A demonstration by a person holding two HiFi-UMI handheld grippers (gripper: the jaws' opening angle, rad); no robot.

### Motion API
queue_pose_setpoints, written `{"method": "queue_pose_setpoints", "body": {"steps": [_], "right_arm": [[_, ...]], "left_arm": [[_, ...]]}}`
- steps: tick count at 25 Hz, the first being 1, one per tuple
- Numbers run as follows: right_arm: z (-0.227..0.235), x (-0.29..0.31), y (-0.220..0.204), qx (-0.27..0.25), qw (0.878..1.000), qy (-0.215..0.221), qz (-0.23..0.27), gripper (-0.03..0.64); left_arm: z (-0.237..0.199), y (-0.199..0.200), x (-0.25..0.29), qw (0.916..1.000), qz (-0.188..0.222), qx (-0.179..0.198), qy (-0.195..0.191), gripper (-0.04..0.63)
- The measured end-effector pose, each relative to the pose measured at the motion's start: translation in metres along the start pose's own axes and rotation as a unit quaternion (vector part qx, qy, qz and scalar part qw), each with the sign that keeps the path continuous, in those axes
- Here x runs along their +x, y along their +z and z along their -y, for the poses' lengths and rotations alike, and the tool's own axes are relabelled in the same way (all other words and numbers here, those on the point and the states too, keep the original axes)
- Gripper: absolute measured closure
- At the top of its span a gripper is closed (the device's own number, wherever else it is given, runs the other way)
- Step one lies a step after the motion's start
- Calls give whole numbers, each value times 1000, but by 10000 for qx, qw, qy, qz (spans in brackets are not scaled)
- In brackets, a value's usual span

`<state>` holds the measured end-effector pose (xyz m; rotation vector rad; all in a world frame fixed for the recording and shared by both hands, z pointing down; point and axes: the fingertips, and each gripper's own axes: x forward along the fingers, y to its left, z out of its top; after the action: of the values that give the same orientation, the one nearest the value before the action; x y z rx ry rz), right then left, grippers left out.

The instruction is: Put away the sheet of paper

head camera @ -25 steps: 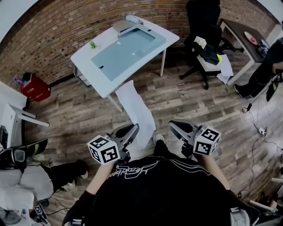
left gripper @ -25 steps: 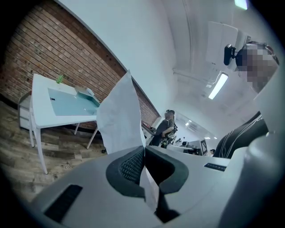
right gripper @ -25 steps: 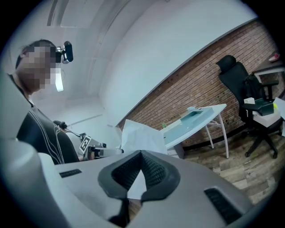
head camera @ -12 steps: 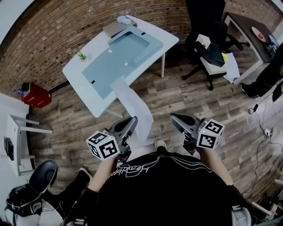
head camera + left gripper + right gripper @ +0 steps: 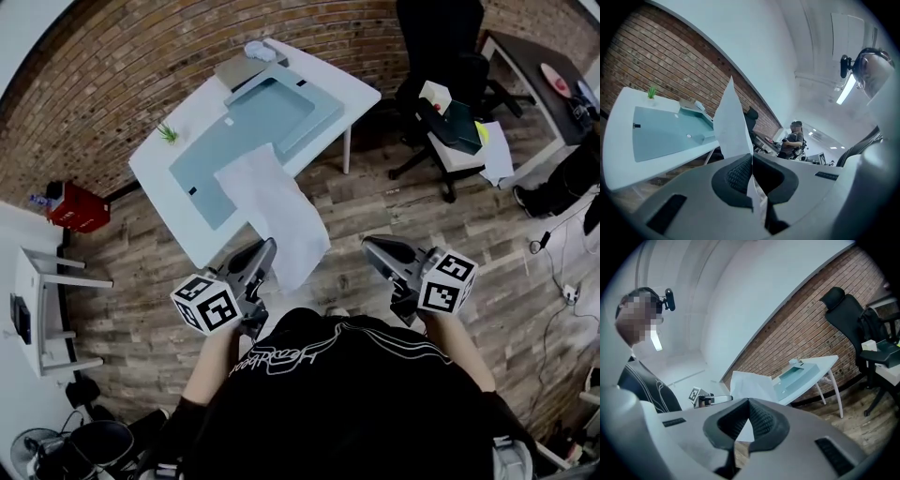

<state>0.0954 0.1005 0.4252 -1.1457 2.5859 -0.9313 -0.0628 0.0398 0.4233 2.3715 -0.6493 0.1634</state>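
The left gripper (image 5: 260, 249) points at the desk (image 5: 353, 86), jaws pinching the paper (image 5: 277, 211) — the right gripper (image 5: 372, 247) beside it, jaws closed, empty.

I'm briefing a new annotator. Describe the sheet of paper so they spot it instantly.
Start at the white table beside the brick wall. In front of it, the sheet of paper stands pinched by the left gripper, the only white sheet held aloft.

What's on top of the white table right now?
A pale blue mat, a small plant and a grey pad at the far corner. The held paper hides part of the mat and the table edge.
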Motion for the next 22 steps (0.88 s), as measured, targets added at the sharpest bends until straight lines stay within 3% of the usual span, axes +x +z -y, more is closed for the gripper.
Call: {"method": "queue_pose_setpoints", "body": {"steps": [9,22], "right_arm": [[24,54,17,203,9996,144,-129,614],[59,162,91,119,9993,325,-120,614]], "left_arm": [[-61,39,6,9995,153,-143,245,565],[-168,118,23,9946,467,-896,248,565]]}}
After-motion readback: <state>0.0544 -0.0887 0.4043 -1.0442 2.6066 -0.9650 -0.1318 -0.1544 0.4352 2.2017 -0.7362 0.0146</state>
